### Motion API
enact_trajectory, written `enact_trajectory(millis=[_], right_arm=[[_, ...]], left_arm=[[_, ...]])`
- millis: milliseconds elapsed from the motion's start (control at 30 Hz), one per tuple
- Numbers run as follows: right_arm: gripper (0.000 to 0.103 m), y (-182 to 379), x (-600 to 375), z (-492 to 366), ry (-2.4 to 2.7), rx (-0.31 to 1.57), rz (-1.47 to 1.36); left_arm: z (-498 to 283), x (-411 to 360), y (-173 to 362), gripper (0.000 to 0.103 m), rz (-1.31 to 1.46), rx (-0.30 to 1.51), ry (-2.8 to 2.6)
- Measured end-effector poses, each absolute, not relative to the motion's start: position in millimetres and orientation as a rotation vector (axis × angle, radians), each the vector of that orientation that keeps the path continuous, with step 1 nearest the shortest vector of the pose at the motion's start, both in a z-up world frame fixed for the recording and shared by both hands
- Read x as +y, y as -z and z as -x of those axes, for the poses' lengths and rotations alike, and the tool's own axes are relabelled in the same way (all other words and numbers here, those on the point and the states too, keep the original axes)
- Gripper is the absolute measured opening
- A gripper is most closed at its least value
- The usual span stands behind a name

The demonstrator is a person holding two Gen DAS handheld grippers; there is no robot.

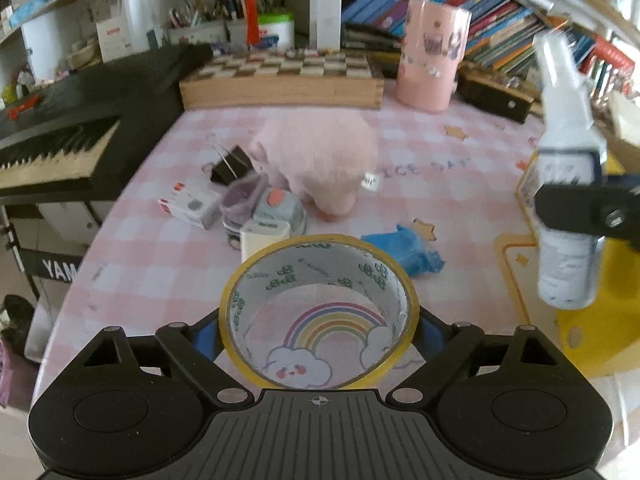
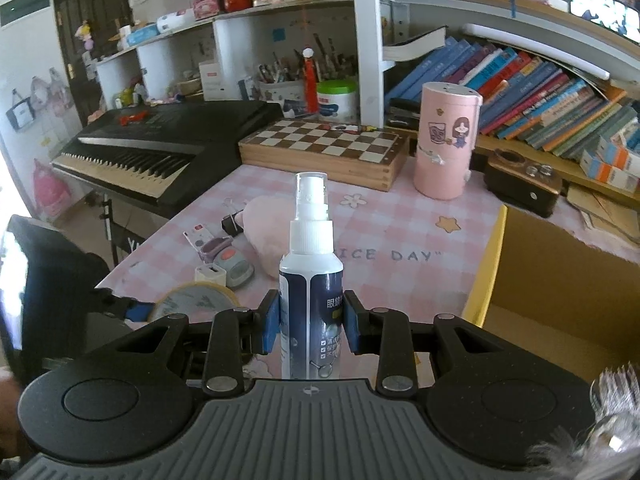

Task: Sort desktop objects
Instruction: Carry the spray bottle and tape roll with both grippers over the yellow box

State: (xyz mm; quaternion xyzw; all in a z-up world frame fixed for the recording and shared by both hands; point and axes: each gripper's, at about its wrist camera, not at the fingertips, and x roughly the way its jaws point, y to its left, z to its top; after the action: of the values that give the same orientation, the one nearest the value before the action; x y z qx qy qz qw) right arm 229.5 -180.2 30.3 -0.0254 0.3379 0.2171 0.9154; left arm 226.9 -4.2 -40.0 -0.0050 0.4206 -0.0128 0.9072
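My left gripper (image 1: 320, 332) is shut on a yellow-edged tape roll (image 1: 320, 308), held above the pink checked tablecloth (image 1: 440, 152). My right gripper (image 2: 310, 322) is shut on a white and dark blue spray bottle (image 2: 310, 280), held upright; the bottle also shows blurred at the right in the left wrist view (image 1: 568, 184). The tape roll shows at lower left in the right wrist view (image 2: 192, 300). A yellow cardboard box (image 2: 552, 280) stands open at the right. On the cloth lie a pink plush toy (image 1: 320, 160), a black binder clip (image 1: 230, 164), a small white box (image 1: 188, 204), a grey-orange gadget (image 1: 280, 206), a white charger (image 1: 264, 238) and a blue crumpled piece (image 1: 408, 248).
A wooden chessboard box (image 1: 280, 80) and a pink cylinder container (image 1: 432, 56) stand at the back. A black keyboard piano (image 1: 60, 132) borders the table's left side. Books (image 2: 540, 96) fill the shelf at back right, with a dark wooden box (image 2: 520, 180) below.
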Motion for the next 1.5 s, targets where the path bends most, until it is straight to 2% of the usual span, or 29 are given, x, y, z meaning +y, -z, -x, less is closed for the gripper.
enact_trajectory(millis=[467,767,1500], right_arm=[[0.030,-26.4,-171.1,-164.8,-0.377,0.725,0.042],[0.030,-18.5,-156.9,-114.7,-0.306,0.767,-0.072],[0.030,-7.1,-133.6,-4.3,-0.148,0.793,-0.152]], left_arm=[[-153.0,23.8,-11.6,0.092,-0.022,0.706,0.103],[-108.7,39.5,-15.3,0.092,-0.059,0.696,0.168],[-32.3,43.4,-10.4,0.092,-0.149,0.691,0.418]])
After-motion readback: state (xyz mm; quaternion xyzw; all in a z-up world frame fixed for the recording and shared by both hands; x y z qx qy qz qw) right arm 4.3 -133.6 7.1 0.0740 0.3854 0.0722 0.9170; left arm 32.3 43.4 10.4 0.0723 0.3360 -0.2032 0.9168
